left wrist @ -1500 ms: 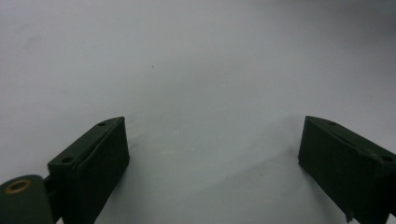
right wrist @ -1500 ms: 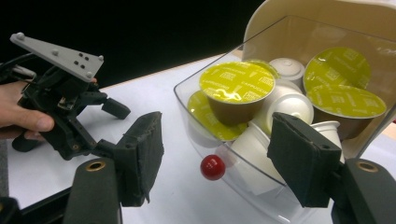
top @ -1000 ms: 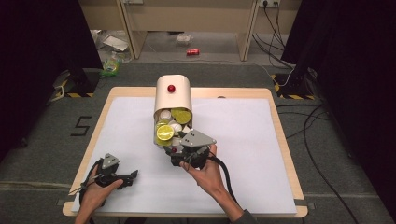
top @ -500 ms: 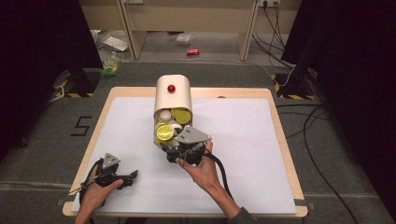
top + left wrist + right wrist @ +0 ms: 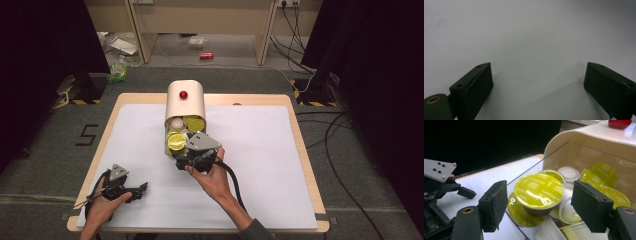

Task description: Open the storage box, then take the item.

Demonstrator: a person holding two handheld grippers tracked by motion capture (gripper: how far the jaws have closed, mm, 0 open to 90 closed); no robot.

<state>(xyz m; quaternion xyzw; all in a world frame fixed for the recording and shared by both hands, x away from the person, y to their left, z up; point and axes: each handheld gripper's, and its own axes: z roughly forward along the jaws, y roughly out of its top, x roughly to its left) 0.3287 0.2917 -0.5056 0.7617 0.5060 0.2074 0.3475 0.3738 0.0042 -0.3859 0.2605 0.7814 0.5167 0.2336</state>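
On the white tabletop (image 5: 260,165), centre frame, the right tool (image 5: 541,205), jaws just opening, brackets a coffee capsule (image 5: 537,192) unpressed at the bin (image 5: 185,102); the left tool (image 5: 537,87) rests open, empty.

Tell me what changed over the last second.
The right gripper has just been opening its jaws at the mouth of the holder; a yellow-lidded capsule sits between them, pads clear of it. The left gripper stayed open on the table.
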